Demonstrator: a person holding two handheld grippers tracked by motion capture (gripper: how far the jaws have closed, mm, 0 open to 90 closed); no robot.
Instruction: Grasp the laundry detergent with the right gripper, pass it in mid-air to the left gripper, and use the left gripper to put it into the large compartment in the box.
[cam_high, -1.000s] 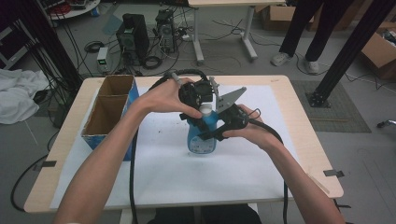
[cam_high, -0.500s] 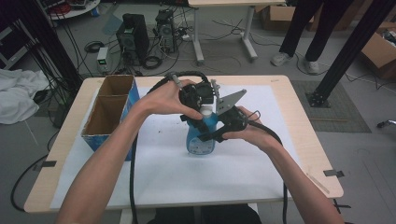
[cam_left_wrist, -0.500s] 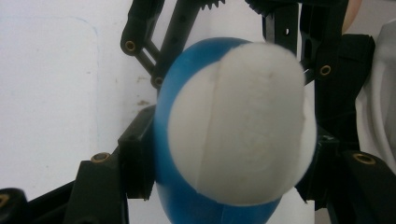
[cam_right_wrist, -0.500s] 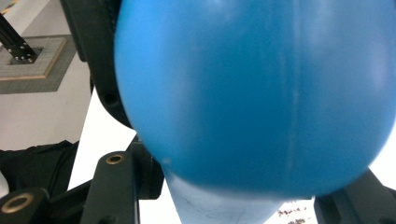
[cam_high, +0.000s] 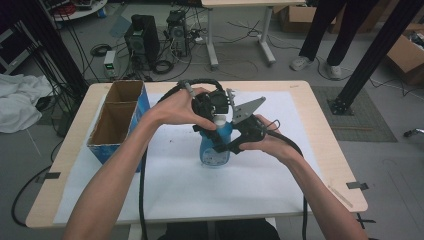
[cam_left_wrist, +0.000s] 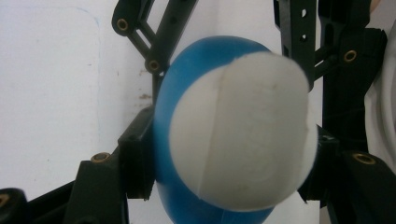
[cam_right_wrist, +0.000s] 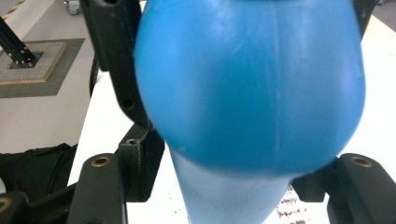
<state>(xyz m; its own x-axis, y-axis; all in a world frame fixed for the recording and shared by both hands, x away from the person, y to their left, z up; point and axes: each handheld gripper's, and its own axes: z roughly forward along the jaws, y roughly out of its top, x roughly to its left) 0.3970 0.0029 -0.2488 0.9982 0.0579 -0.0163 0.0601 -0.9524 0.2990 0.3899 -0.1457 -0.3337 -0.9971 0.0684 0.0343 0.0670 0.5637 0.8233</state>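
A blue bottle (cam_high: 215, 152) with a white cap (cam_high: 219, 120) stands upright on the white sheet at the table's middle. My left gripper (cam_high: 216, 117) comes down from above and is shut on the cap (cam_left_wrist: 243, 135), its pads (cam_left_wrist: 135, 163) pressing both sides; left gripper (cam_left_wrist: 229, 158). My right gripper (cam_high: 222, 142) reaches in from the right at the bottle's body. Its jaws have just been opening, and the blue body (cam_right_wrist: 252, 93) still sits between them, with the pads (cam_right_wrist: 142, 158) loose beside the paler lower part; right gripper (cam_right_wrist: 229, 175).
A blue-sided cardboard box (cam_high: 117, 115) with two empty compartments stands at the table's left. White paper (cam_high: 200, 195) covers the tabletop. Black cables trail from both grippers towards the front edge. A person's legs (cam_high: 320, 30) stand beyond the far edge.
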